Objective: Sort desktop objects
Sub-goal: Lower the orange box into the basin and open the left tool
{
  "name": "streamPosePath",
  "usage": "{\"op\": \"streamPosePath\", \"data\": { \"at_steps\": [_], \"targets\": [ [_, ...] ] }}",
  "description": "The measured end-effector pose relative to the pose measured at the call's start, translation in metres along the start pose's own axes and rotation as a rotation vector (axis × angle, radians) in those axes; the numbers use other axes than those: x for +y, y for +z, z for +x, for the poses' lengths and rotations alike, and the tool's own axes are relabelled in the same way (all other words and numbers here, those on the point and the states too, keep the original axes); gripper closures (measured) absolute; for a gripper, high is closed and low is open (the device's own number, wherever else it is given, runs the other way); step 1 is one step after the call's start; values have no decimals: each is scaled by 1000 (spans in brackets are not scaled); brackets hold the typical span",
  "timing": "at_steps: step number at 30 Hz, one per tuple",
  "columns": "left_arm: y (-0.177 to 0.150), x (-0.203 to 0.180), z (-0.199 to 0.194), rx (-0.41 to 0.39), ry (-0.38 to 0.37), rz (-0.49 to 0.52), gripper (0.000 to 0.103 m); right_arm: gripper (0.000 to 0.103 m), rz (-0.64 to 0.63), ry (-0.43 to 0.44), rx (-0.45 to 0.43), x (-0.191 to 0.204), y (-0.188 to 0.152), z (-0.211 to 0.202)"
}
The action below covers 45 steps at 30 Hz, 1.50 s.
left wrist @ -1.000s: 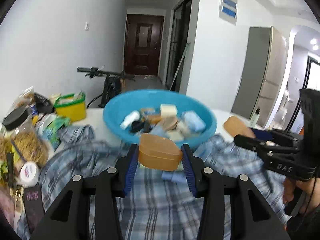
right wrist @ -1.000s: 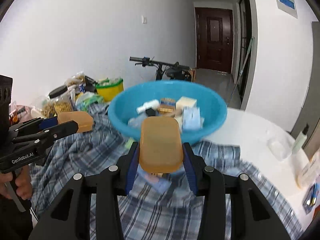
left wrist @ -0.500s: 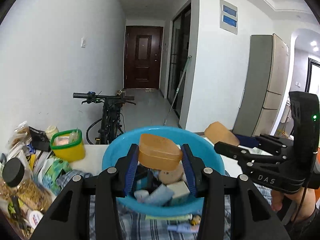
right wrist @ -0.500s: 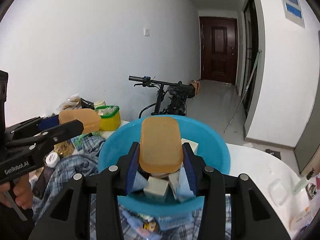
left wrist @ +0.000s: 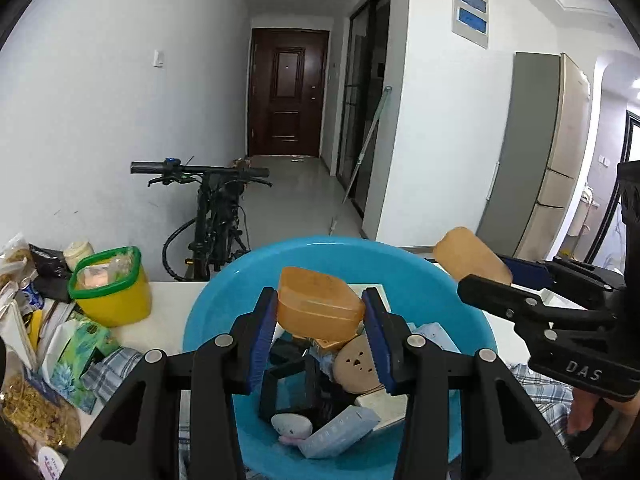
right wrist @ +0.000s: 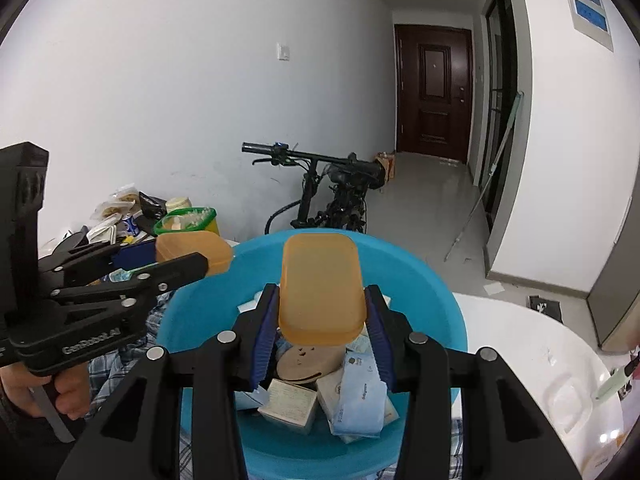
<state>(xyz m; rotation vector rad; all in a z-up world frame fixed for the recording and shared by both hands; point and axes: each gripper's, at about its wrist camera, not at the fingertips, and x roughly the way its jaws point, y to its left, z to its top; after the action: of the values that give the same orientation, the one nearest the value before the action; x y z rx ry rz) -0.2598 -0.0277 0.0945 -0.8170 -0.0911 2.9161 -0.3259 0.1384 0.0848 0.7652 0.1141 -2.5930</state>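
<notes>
White surface, hallway behind | left tongs clamp orange box half, right tongs clamp orange lid, both above blue basin | step: carry-to-basin | next: lower, release inside.

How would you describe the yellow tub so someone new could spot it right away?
Start at the big blue basin on the white table. Look left toward the heap of snack packets: the yellow tub stands there, the only container with a green rim.
</notes>
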Motion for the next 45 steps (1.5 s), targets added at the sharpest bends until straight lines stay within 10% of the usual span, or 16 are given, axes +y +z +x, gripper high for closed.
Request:
{"op": "streamPosePath", "data": {
  "at_steps": [45],
  "targets": [
    [-8,-8,8,26,39,45,57,61,16,0,11,-4,0,12]
  ]
}}
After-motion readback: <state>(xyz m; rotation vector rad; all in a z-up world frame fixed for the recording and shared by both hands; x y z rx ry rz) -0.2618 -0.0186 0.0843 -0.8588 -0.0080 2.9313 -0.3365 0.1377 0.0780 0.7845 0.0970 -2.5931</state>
